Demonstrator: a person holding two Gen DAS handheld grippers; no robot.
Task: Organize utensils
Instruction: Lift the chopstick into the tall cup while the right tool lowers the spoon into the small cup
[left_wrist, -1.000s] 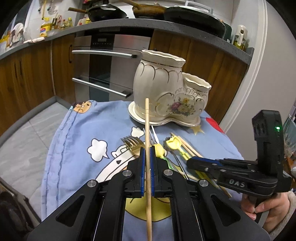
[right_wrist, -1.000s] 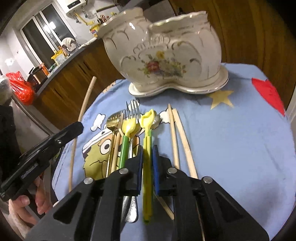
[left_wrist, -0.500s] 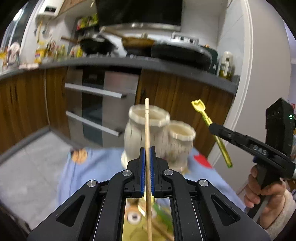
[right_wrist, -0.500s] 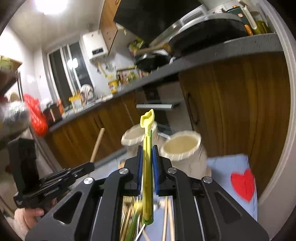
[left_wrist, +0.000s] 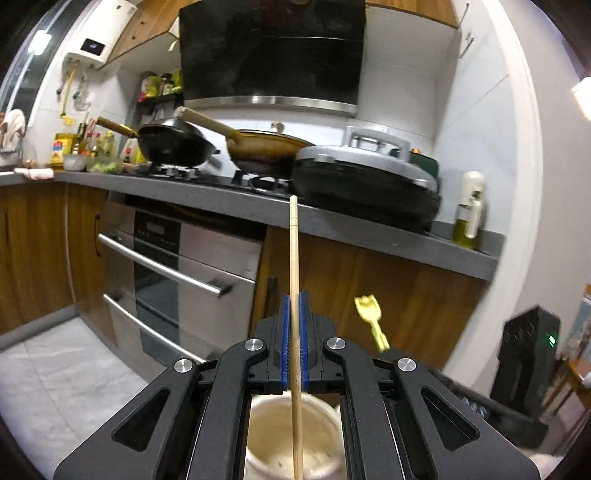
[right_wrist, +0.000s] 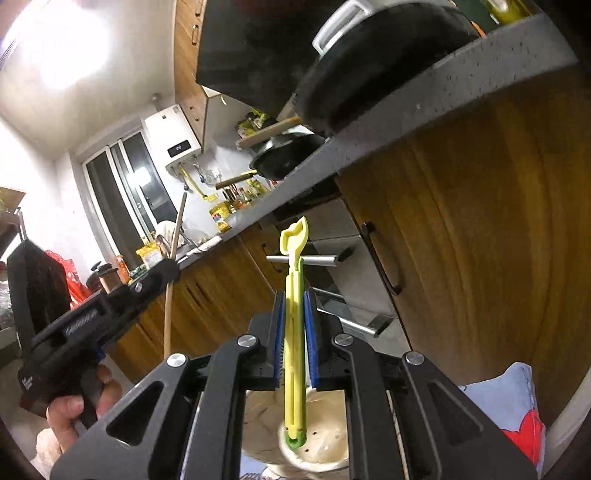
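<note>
My left gripper (left_wrist: 293, 301) is shut on a wooden chopstick (left_wrist: 293, 258), held nearly upright with its lower end over the mouth of the cream ceramic holder (left_wrist: 291, 435) right below. My right gripper (right_wrist: 294, 295) is shut on a yellow-green plastic utensil (right_wrist: 293, 332), whose lower end hangs over the holder's smaller opening (right_wrist: 321, 443). The left wrist view shows the yellow utensil's top (left_wrist: 369, 314) just to the right; the right wrist view shows the left gripper (right_wrist: 168, 271) with the chopstick (right_wrist: 171, 266) at left.
A grey kitchen counter (left_wrist: 369, 229) with pans and a griddle runs close behind, with an oven (left_wrist: 177, 273) and wooden cabinet doors (right_wrist: 480, 258) beneath. The blue cartoon tablecloth (right_wrist: 509, 402) shows at lower right. A hand (right_wrist: 74, 406) grips the left tool's handle.
Both grippers rose from the table with their utensils and tilted up toward level. The holder, which was ahead of them, now sits directly beneath the held chopstick and yellow utensil.
</note>
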